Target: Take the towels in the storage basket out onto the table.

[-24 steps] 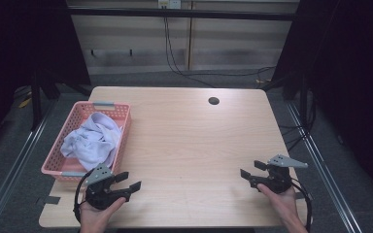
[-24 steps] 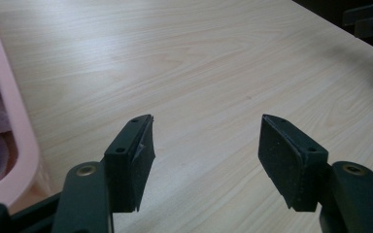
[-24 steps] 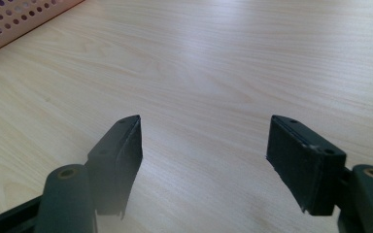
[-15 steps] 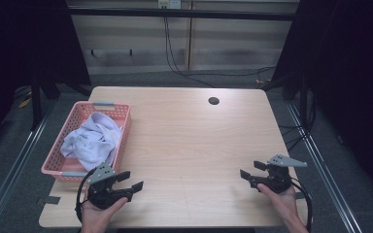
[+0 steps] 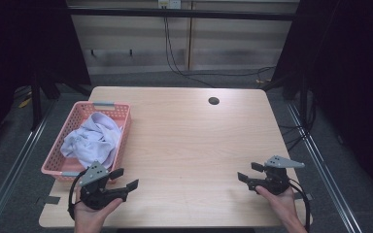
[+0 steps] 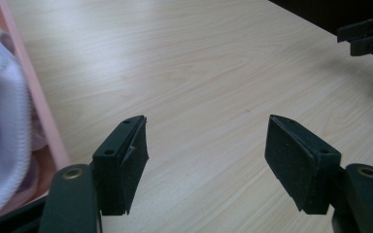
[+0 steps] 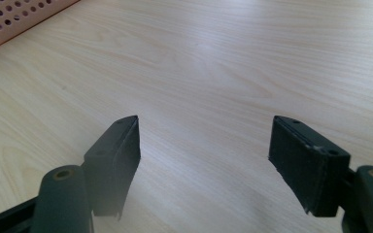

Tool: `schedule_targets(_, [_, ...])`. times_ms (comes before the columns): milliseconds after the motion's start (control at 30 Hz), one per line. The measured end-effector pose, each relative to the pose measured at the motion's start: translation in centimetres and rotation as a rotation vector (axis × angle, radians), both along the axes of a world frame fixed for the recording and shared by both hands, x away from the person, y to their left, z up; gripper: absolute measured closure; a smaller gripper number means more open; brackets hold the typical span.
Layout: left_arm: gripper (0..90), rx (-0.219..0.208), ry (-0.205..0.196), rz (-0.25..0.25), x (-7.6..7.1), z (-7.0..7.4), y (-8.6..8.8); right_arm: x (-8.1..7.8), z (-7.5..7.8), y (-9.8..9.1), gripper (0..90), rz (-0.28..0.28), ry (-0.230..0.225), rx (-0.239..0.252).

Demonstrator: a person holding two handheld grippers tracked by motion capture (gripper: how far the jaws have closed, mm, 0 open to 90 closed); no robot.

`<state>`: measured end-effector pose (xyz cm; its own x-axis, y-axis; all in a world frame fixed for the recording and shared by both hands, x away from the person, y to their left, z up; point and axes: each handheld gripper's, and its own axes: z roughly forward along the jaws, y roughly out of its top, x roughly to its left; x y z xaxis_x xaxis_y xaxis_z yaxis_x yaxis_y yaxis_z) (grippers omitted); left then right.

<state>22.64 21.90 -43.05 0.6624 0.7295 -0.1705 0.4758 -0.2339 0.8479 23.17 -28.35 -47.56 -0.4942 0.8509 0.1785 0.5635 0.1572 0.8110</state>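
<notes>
Left claw [image 5: 125, 178] wide open, empty, just beside pink basket [image 5: 121, 112] w/ white cloth [image 5: 91, 141], right claw [image 5: 248, 172] open, empty, bare tabletop [image 5: 184, 141] between, dark hole [image 5: 213, 101] at far edge

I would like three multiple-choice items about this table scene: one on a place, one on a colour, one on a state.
1. Where does the basket stand on the table in the high view?
A. left edge
B. right edge
C. centre

2. What colour is the basket?
A. blue
B. pink
C. green

3. How are the left tongs?
A. shut on the cloth
B. shut on nothing
C. open with nothing between

Key: 1 A, it sits along the left edge beside the left tongs. 2 B, its perforated walls are pink, with the pale cloth inside. 3 C, the left gripper view shows bare wood between the jaws.
</notes>
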Motion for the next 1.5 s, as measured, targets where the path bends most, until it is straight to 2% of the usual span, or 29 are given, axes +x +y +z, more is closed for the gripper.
schedule_targets(67, [29.1, -0.014, -0.009, 0.025, 0.2, 1.0, 1.0, 0.1, -0.1, 0.2, 26.2, 0.012, 0.000, -0.011])
schedule_targets(233, [24.7, -0.021, -0.016, 0.053, 0.7, 2.1, 2.5, 0.3, -0.2, 0.3, 26.0, 0.019, 0.012, -0.001])
schedule_targets(333, [18.5, -0.024, -0.007, 0.070, 1.0, 2.6, 3.5, 0.3, -0.2, 0.4, 25.9, 0.021, 0.014, -0.005])
schedule_targets(400, [17.6, -0.028, -0.001, 0.077, 1.3, 2.8, 4.1, 0.3, -0.2, 0.5, 25.9, 0.023, 0.013, -0.008])
schedule_targets(467, [16.0, -0.004, 0.009, 0.073, 1.7, 2.8, 4.6, 0.3, -0.3, 0.5, 25.8, 0.025, 0.017, -0.009])
schedule_targets(567, [16.0, 0.004, 0.014, 0.075, 2.0, 2.9, 4.8, 0.3, -0.2, 0.5, 25.7, 0.029, 0.016, -0.007])
schedule_targets(633, [16.5, 0.022, 0.027, 0.095, 2.5, 3.0, 5.0, 0.3, -0.2, 0.6, 25.7, 0.029, 0.017, -0.012])
schedule_targets(667, [16.8, 0.063, 0.035, 0.114, 3.0, 3.4, 5.2, 0.3, -0.2, 0.6, 25.7, 0.033, 0.017, -0.008])
schedule_targets(700, [18.7, 0.063, 0.035, 0.114, 3.0, 3.4, 5.2, 0.3, -0.2, 0.6, 25.7, 0.033, 0.017, -0.008])
schedule_targets(767, [20.0, 0.091, 0.035, 0.136, 3.5, 3.9, 5.4, 0.4, -0.3, 0.6, 25.3, 0.034, 0.020, -0.013])
schedule_targets(833, [20.4, 0.097, 0.056, 0.147, 4.2, 4.3, 5.7, 0.4, -0.3, 0.6, 25.3, 0.038, 0.018, -0.015])
schedule_targets(900, [19.5, 0.124, 0.086, 0.141, 5.0, 4.7, 5.9, 0.4, -0.3, 0.7, 25.3, 0.042, 0.020, -0.017])
schedule_targets(967, [19.5, 0.165, 0.088, 0.151, 5.7, 4.9, 6.1, 0.4, -0.3, 0.7, 25.4, 0.040, 0.022, -0.019])
schedule_targets(1067, [16.3, 0.193, 0.121, 0.147, 6.9, 5.0, 6.4, 0.4, -0.3, 0.8, 25.3, 0.047, 0.023, -0.024])
schedule_targets(1133, [17.2, 0.215, 0.124, 0.159, 7.8, 5.0, 7.0, 0.4, -0.3, 0.8, 25.3, 0.050, 0.023, -0.029])
schedule_targets(1367, [18.4, 0.234, 0.141, 0.169, 9.6, 5.1, 8.0, 0.5, -0.4, 1.0, 25.2, 0.053, 0.028, -0.030])
schedule_targets(1433, [20.9, 0.228, 0.133, 0.179, 10.1, 5.2, 8.1, 0.5, -0.4, 1.0, 25.1, 0.051, 0.030, -0.032])
schedule_targets(1467, [20.7, 0.223, 0.144, 0.177, 10.7, 5.1, 8.2, 0.5, -0.4, 1.0, 25.1, 0.054, 0.029, -0.033])
schedule_targets(1500, [20.1, 0.223, 0.144, 0.177, 10.7, 5.1, 8.2, 0.5, -0.4, 1.0, 25.1, 0.054, 0.029, -0.033])
